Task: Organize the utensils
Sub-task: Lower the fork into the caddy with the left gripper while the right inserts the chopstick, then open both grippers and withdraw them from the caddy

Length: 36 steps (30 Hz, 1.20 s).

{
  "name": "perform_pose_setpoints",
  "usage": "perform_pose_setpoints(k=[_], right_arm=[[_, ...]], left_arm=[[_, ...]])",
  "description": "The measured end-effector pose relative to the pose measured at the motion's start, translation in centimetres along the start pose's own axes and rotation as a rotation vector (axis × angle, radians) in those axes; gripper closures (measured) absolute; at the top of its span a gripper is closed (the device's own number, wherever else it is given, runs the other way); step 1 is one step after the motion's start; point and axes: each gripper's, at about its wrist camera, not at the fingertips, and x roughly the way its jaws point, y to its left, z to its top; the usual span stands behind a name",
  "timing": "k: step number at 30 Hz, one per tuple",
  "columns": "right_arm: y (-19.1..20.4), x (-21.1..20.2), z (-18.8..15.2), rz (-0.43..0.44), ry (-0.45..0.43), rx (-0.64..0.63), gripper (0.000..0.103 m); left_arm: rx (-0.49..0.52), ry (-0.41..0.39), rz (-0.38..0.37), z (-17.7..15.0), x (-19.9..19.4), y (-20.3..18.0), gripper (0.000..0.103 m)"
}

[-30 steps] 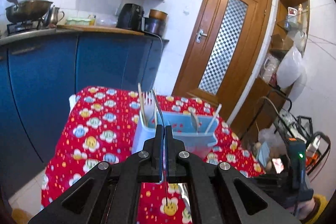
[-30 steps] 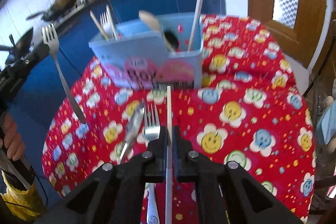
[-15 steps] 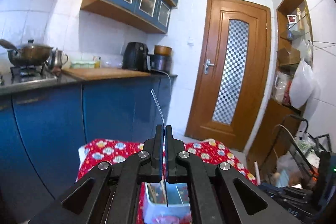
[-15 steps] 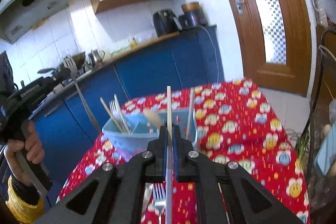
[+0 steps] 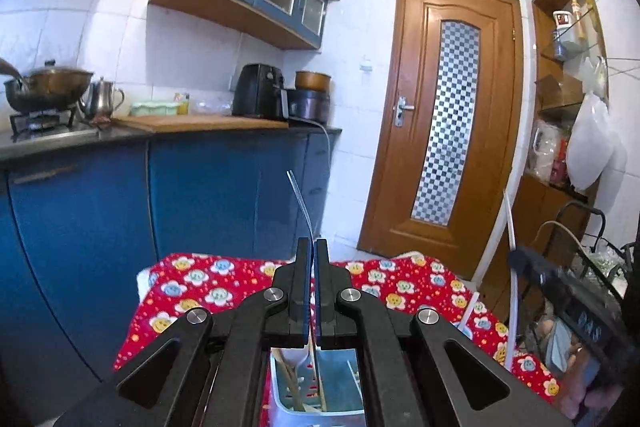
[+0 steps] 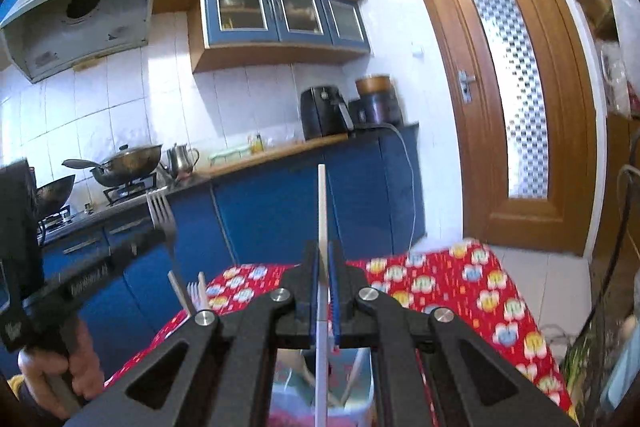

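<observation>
My left gripper [image 5: 311, 251] is shut on a metal fork [image 5: 301, 201], seen edge-on and held upright above the light blue utensil holder [image 5: 280, 375]. The same fork's tines [image 6: 160, 213] show in the right wrist view, at the tip of the left gripper body [image 6: 72, 291]. My right gripper [image 6: 324, 255] is shut on a white chopstick [image 6: 321, 211], upright over the holder [image 6: 360, 403]. The holder stands on the red flowered tablecloth [image 5: 208, 291] and holds wooden and white utensils. In the left wrist view the right gripper [image 5: 524, 259] shows with its chopstick [image 5: 509, 219].
Blue kitchen cabinets [image 5: 200, 195] and a counter with a wok [image 5: 48, 87], a kettle and an air fryer [image 5: 258, 91] stand behind the table. A wooden door [image 5: 448, 131] is at the right. Shelves and bags [image 5: 588, 143] crowd the far right.
Both grippers have risen and tilted up since a second ago. The holder has dropped to the bottom of both views, beneath the fingers. Fork and chopstick stay gripped.
</observation>
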Motion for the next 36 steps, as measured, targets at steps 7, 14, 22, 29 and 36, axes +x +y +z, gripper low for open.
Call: perform_pose_setpoints(k=[7,14,22,29,36], right_arm=[[-0.1,3.0,-0.5,0.003,-0.055,-0.006,0.096],[-1.1,5.4,-2.9,-0.013,-0.016,0.009,0.096],[-1.1,5.6,-3.7,0.023,0.03,0.027,0.096],[-0.9,4.3,-3.2,0.05,0.034,0.047,0.088],[-0.6,1.7,-2.1,0.058,0.03,0.058,0.083]], left_arm=[[-0.012,0.046,-0.009,-2.0,1.8,0.5,0.102],[-0.012,0.071,-0.03,-3.3,2.6,0.9,0.102],[-0.017,0.1,-0.051,-3.4,2.4,0.4,0.094],[-0.026,0.1,-0.059,-2.9,1.0,0.1,0.077],[-0.012,0.11,-0.062,-2.8,-1.1,-0.8,0.069]])
